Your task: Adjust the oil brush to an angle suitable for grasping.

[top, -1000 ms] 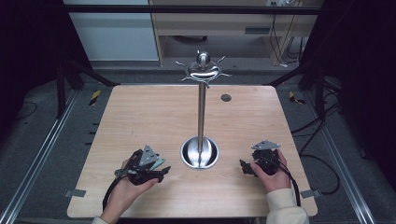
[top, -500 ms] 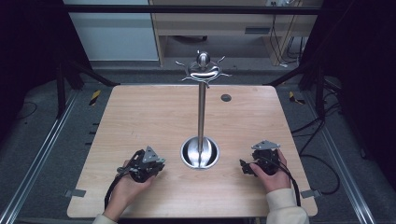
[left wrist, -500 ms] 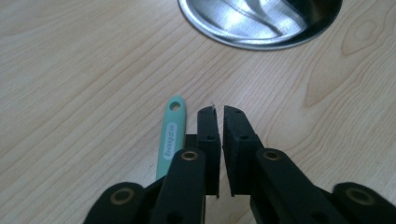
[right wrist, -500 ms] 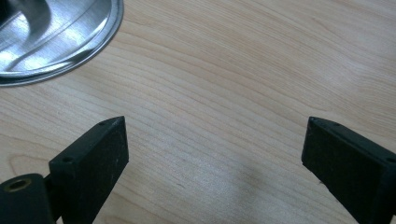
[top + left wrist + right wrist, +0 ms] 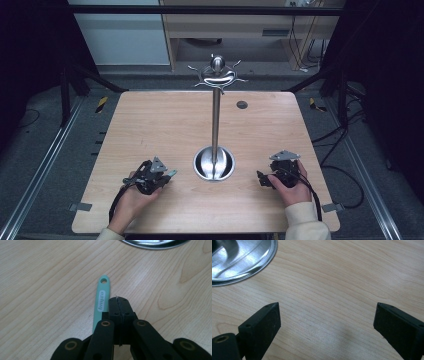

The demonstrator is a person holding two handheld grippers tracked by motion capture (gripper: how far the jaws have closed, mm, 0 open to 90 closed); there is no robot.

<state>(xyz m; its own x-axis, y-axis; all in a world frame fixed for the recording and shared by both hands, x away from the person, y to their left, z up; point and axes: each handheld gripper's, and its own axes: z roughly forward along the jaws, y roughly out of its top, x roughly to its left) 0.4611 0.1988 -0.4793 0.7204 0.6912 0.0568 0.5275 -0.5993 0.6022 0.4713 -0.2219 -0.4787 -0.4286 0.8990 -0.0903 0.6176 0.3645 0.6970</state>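
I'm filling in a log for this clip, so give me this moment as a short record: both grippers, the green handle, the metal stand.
left gripper: jaws shut, having just been closing; nothing between them
green handle: flat on the table, alongside the outer side of one jaw, hole end pointing away from the hand
right gripper: jaws wide open over bare wood, nothing between them
metal stand: upright, its round base between the two grippers, touched by neither

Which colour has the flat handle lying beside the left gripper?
The handle is mint green, with white lettering; it shows best in the left gripper view.
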